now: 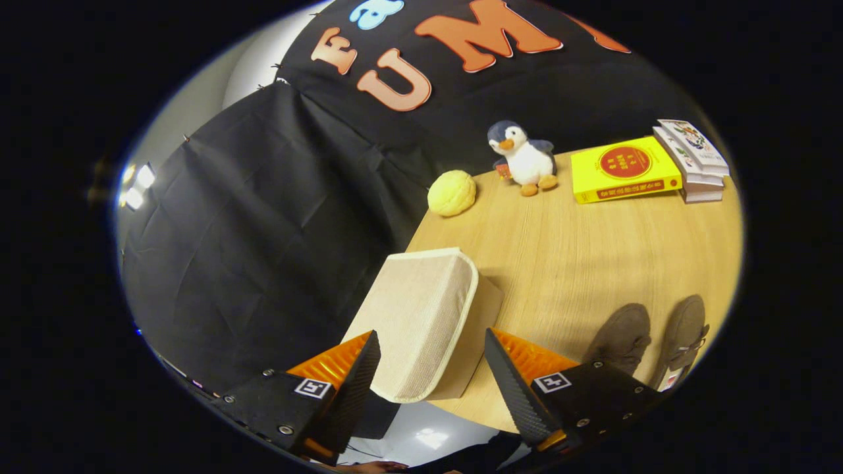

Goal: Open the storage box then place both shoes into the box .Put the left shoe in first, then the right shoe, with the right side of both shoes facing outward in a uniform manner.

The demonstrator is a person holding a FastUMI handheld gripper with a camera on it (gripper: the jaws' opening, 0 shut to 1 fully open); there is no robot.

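Note:
A beige fabric storage box [421, 316] with its lid down stands at the near left corner of the wooden table [579, 250]. My gripper [431, 368] is open, its two fingers spread either side of the box's near end without touching it. The left finger [359, 375] and the right finger [510, 382] are black with orange backs. Two grey-brown suede shoes [625, 336] [685, 332] lie side by side on the table, to the right of the box and just beyond the right finger.
At the table's far edge sit a yellow round bun-like toy [452, 192], a plush penguin [523, 158], a yellow book [622, 170] and a small stack of books [695, 161]. Black cloth hangs off the table's left side.

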